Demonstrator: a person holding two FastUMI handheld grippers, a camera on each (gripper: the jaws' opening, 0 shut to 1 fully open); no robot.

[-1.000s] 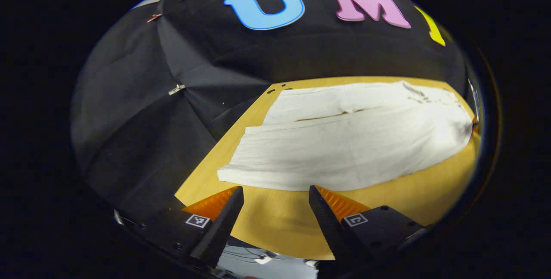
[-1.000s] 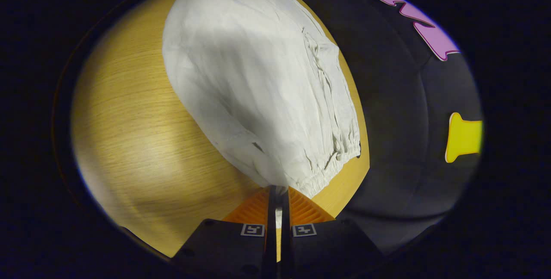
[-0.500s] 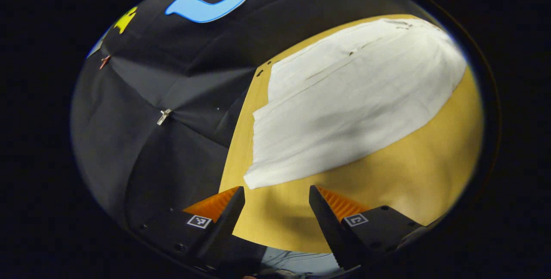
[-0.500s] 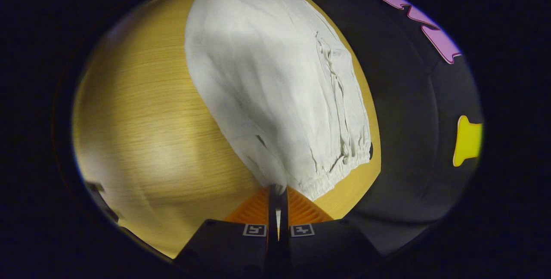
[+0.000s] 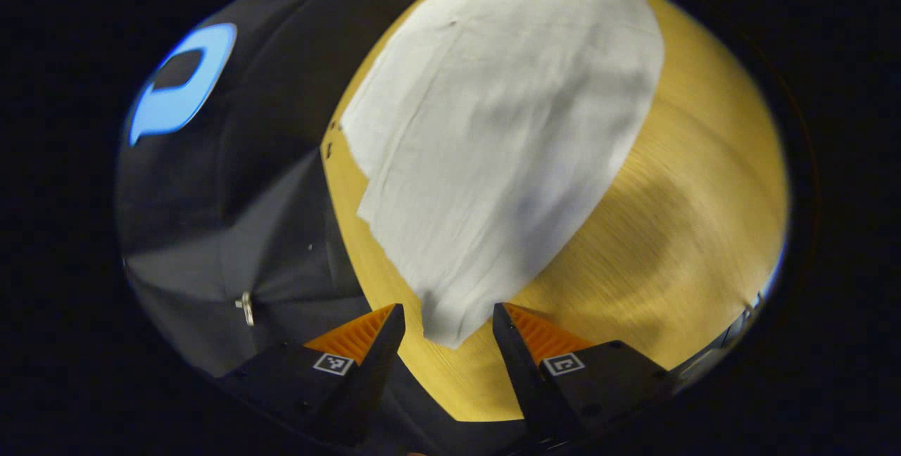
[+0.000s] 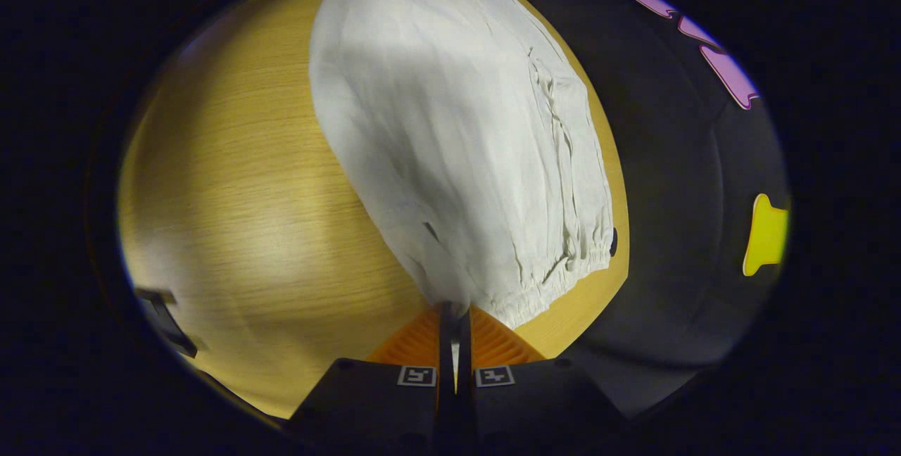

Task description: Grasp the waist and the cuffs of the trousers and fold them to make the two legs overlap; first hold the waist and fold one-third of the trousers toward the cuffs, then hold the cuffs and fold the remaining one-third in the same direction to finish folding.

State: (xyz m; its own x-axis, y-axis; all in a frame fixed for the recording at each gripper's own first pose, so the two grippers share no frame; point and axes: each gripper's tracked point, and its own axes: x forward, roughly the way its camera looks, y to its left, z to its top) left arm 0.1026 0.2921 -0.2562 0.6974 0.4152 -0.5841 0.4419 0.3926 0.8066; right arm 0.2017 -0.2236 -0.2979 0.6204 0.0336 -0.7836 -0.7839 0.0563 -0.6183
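My right gripper [image 6: 455, 315]: fingers pressed together w/ barely a slit between, pinching the near corner of the trousers [image 6: 457, 132] at the gathered, elasticated waist [image 6: 563, 269]. My left gripper [image 5: 443, 322]: jaws wide apart, gripping nothing; the trousers' cuff corner [image 5: 450, 326] lies between the two fingers, contact can't be told.

Trousers: off-white woven cloth, finely creased, spread flat on the table [image 6: 232, 217] w/ puckered ruching along the waist hem. Table: light wood-grain top, smooth, dull sheen. Far edge of trousers runs close along the table's edge by the black cloth wall [image 6: 690, 181].

Vs 0.5 s ago: left gripper has swung round and closed in, cuff corner now inside its gap, previously just ahead of the fingers. Right gripper's pinch on the waist unchanged; cloth barely shifted.
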